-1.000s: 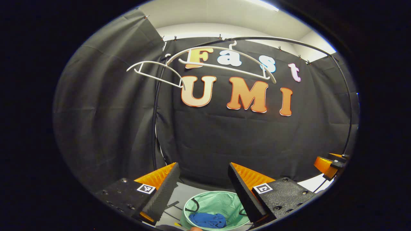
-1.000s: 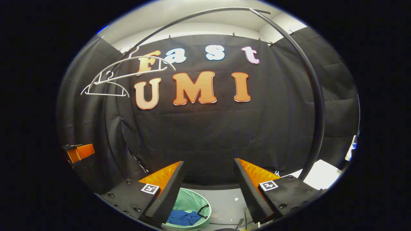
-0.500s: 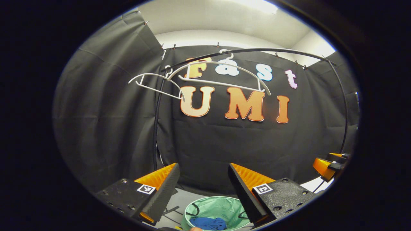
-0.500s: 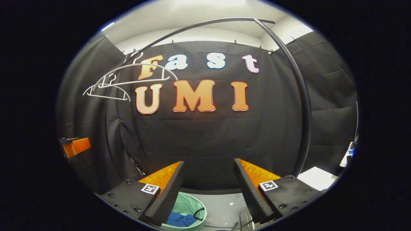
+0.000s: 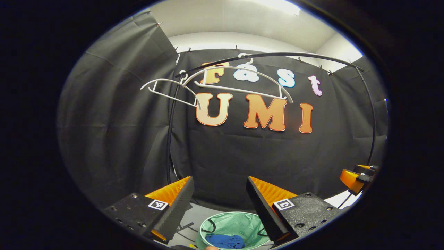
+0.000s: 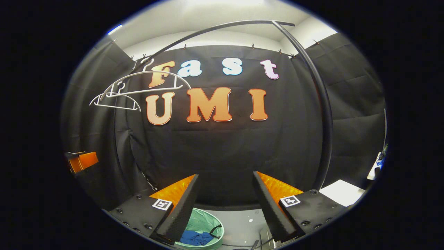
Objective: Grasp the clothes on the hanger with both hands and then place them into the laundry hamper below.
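Observation:
A blue garment [image 5: 223, 241] lies crumpled inside the green laundry hamper [image 5: 239, 221] on the floor, low between my left gripper's fingers. My left gripper [image 5: 219, 183] stands open above it and holds nothing. In the right gripper view the hamper [image 6: 211, 222] with the blue garment [image 6: 196, 238] sits at the lower left, partly behind the left finger. My right gripper [image 6: 225, 180] is open and holds nothing. Two bare white hangers [image 5: 239, 80] hang from the black rail [image 5: 295, 55]; the hangers [image 6: 138, 85] sit upper left in the right gripper view.
The rail's black upright [image 6: 324, 114] curves down at the right in the right gripper view. The other gripper's orange finger shows at the edge of each view [image 5: 352, 177] [image 6: 81, 160]. Grey floor [image 6: 242, 222] lies around the hamper. A white sheet [image 6: 338, 192] lies at the right.
Both views have tilted upward a little, so the hangers and rail sit lower in each image. The garment stays in the hamper. Both grippers remain open.

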### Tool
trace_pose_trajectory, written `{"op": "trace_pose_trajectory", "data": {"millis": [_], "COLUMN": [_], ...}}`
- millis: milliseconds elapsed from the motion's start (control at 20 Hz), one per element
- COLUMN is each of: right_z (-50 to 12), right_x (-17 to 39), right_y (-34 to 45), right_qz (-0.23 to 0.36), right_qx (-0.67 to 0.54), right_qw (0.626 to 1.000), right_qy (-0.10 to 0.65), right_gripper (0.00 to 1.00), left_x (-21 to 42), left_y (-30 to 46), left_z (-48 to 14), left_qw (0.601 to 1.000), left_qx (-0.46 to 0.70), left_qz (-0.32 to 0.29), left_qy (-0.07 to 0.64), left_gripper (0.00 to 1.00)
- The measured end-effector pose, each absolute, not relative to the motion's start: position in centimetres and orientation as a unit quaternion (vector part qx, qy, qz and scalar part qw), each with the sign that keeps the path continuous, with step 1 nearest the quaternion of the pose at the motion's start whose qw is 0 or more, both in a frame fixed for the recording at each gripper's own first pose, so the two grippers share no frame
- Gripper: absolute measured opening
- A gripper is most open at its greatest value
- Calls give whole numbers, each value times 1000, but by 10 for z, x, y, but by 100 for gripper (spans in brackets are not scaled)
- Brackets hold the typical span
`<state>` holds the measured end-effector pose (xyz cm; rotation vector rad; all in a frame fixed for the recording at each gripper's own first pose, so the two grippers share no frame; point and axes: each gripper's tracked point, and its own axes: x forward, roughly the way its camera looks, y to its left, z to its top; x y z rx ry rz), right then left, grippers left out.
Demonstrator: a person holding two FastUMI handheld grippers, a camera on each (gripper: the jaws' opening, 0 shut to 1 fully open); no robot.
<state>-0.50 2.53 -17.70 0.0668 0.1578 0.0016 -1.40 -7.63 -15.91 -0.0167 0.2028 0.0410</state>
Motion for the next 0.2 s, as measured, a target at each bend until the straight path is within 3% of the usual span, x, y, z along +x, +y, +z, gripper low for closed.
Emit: {"op": "trace_pose_trajectory", "data": {"millis": [200], "right_z": [-173], "right_x": [-5], "right_y": [26], "right_qz": [0], "right_qx": [35], "right_qw": [996], "right_qy": [77], "right_gripper": [89], "left_x": [-14], "left_y": [-76], "left_z": [-159], "left_qw": [995], "left_qx": [-10], "left_qz": [22], "left_qy": [102], "left_gripper": [94]}}
